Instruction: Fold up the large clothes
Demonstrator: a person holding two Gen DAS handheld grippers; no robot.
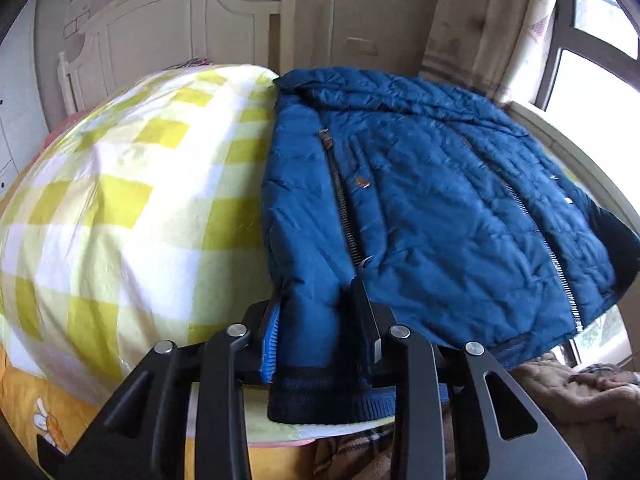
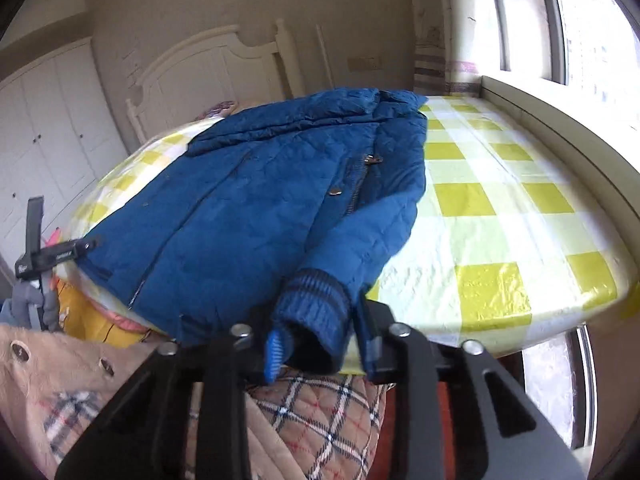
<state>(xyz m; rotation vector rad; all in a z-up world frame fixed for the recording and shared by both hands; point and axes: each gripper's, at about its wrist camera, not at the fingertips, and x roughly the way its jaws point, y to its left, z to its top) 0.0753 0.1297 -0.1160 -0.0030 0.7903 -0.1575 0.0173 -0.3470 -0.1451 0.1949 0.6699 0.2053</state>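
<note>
Crowding jacket [image 2: 248,216]: plaid coat [image 2: 320,412] (near edge)

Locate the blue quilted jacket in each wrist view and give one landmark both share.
Left wrist: blue quilted jacket fills the centre and right, its ribbed cuff between the left gripper's fingers at the bottom.
Right wrist: the jacket lies centre-left, a cuff at the right gripper.
Shared landmark: the white headboard behind the yellow checked cover.
</note>
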